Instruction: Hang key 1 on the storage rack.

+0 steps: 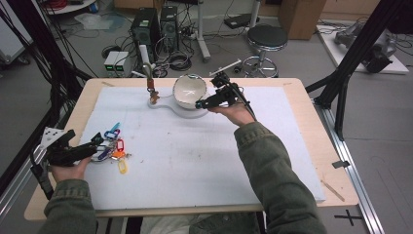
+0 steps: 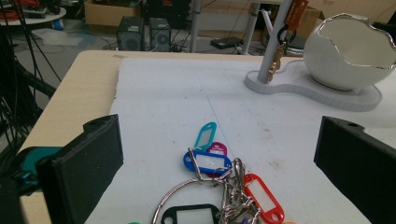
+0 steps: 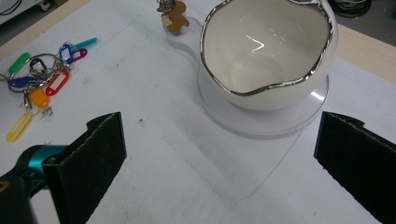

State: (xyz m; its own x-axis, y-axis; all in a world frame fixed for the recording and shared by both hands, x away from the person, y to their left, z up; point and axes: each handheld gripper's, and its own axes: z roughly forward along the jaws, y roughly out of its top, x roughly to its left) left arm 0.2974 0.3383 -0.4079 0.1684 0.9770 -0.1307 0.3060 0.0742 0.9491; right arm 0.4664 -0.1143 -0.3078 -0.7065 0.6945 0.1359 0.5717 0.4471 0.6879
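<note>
A bunch of coloured key tags on a metal ring [image 1: 113, 147] [image 2: 219, 179] [image 3: 39, 79] lies at the left of the white mat [image 1: 195, 156]. My left gripper [image 1: 92, 146] [image 2: 219, 172] is open just in front of it, jaws wide on either side of the ring. A white egg-shaped bowl with a silver rim [image 1: 190, 90] [image 2: 350, 51] [image 3: 268, 46] stands on a white base with a post [image 1: 148, 80] [image 2: 275, 42]. A brown key fob [image 1: 153, 96] [image 3: 175, 18] hangs from that post. My right gripper [image 1: 204, 102] [image 3: 219, 154] is open beside the bowl, holding nothing.
The wooden table [image 1: 311, 126] edge runs around the mat. On the floor beyond stand computer towers [image 1: 156, 27], cables and a round stool [image 1: 267, 39]. Black frame legs [image 1: 355, 53] rise at the right. A loose wooden stick [image 1: 332, 190] lies near the table's right front corner.
</note>
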